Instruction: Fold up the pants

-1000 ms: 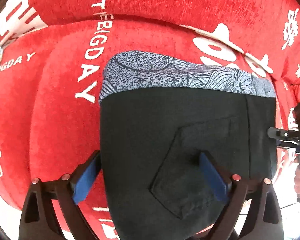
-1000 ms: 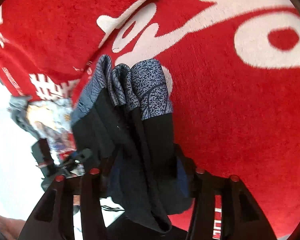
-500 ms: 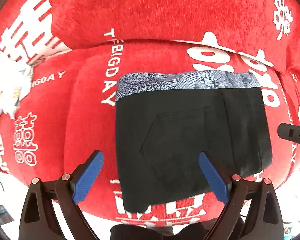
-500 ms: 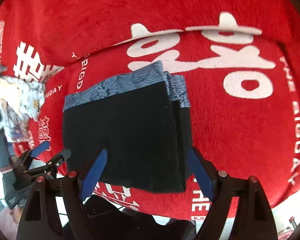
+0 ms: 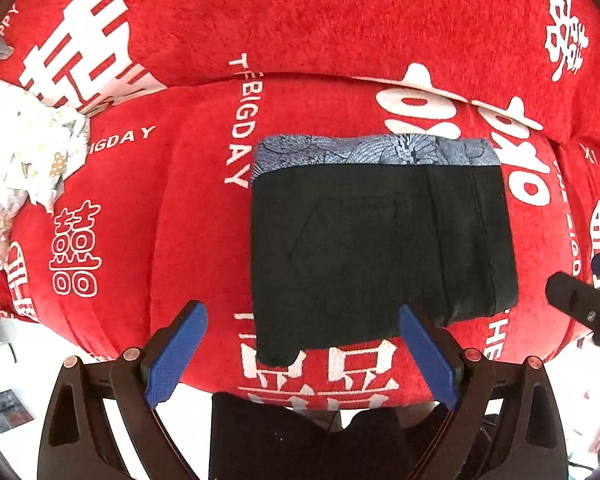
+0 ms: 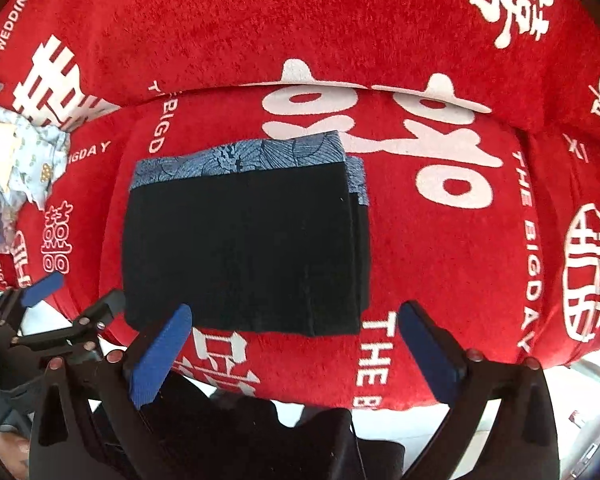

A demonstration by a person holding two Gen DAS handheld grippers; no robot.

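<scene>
The black pants (image 5: 376, 248) lie folded into a flat rectangle on the red sofa seat (image 5: 172, 216), with the blue patterned waistband at the far edge. They also show in the right wrist view (image 6: 240, 248). My left gripper (image 5: 300, 356) is open and empty, held back near the seat's front edge, just short of the pants' near left corner. My right gripper (image 6: 296, 352) is open and empty, just short of the pants' near right edge. The right gripper shows at the right edge of the left wrist view (image 5: 580, 304). The left gripper shows at the left of the right wrist view (image 6: 44, 320).
The red cover carries white lettering and symbols, and the sofa backrest (image 5: 300, 20) rises behind the seat. A crumpled pale patterned cloth (image 5: 24, 140) lies at the seat's left end. A dark garment (image 5: 300, 436) hangs below the seat's front edge.
The right gripper let go of the folded edge of the pants. Both grippers drew back toward the seat's front edge and stand open. The pants now lie flat and folded.
</scene>
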